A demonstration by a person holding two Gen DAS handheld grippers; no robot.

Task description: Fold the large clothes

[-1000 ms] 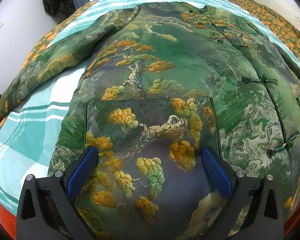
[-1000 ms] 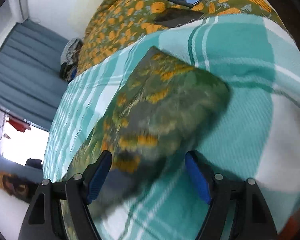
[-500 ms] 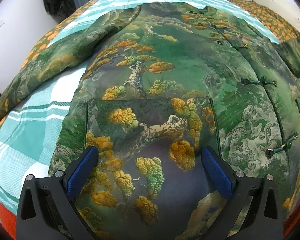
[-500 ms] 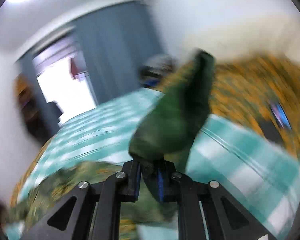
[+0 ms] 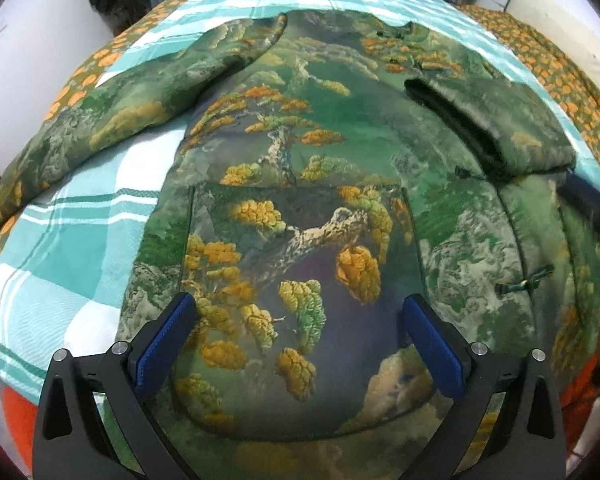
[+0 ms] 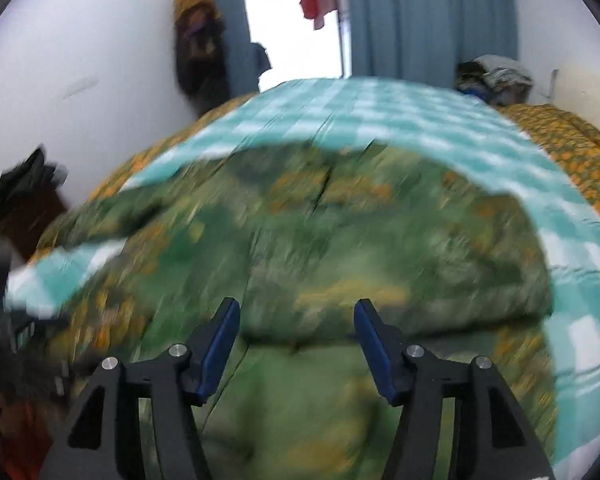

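Observation:
A padded jacket (image 5: 300, 168) with a green and orange landscape print lies front up on a teal plaid blanket (image 5: 72, 240). One sleeve (image 5: 112, 120) stretches out to the left. The other sleeve (image 5: 496, 128) lies folded across the jacket's chest. My left gripper (image 5: 298, 320) hovers open over the lower front pocket, with nothing between its fingers. In the blurred right wrist view, my right gripper (image 6: 296, 320) hangs over the jacket (image 6: 300, 232) near the folded sleeve (image 6: 440, 280). Its jaws are opening and hold nothing. A dark blurred shape, possibly my right gripper (image 5: 588, 204), shows at the left wrist view's right edge.
An orange-flowered quilt (image 5: 556, 64) borders the blanket on both sides. A heap of clothes (image 6: 496, 76) sits at the far right by a white wall. Blue curtains (image 6: 428, 16) frame a bright doorway, and dark garments (image 6: 196, 44) hang on the left wall.
My right gripper shut on the outstretched right sleeve, swung it over the jacket's front and let it go. The sleeve now lies folded on the chest. My left gripper rose slightly.

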